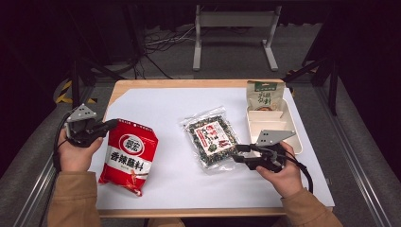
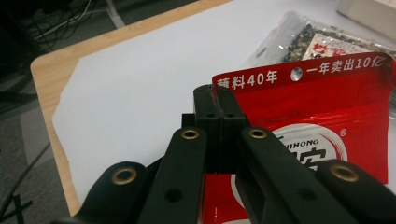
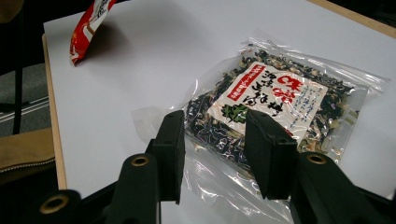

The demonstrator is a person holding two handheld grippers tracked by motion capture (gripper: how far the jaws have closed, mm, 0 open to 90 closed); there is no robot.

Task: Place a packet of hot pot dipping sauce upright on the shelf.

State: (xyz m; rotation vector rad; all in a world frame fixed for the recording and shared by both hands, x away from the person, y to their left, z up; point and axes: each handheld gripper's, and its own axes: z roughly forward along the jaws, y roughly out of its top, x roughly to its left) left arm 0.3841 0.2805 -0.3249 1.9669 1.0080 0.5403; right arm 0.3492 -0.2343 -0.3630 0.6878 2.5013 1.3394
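A red seasoning bag (image 1: 128, 156) lies at the left of the white sheet, its top edge raised. My left gripper (image 1: 111, 124) is shut on that bag's top left corner; in the left gripper view the jaws (image 2: 217, 100) pinch the red bag's (image 2: 322, 112) upper seam. A clear packet of dried greens (image 1: 213, 137) lies flat in the middle. My right gripper (image 1: 235, 153) stands open at the packet's near right corner. In the right gripper view the open gripper (image 3: 215, 144) straddles the near edge of the clear packet (image 3: 275, 93), with the red bag (image 3: 88, 28) farther off.
A white divided tray (image 1: 288, 139) sits at the right of the table, with a green pouch (image 1: 265, 96) leaning at its far end. A white sheet (image 1: 165, 106) covers most of the wooden tabletop (image 1: 142, 83). Cables and a frame stand on the floor beyond.
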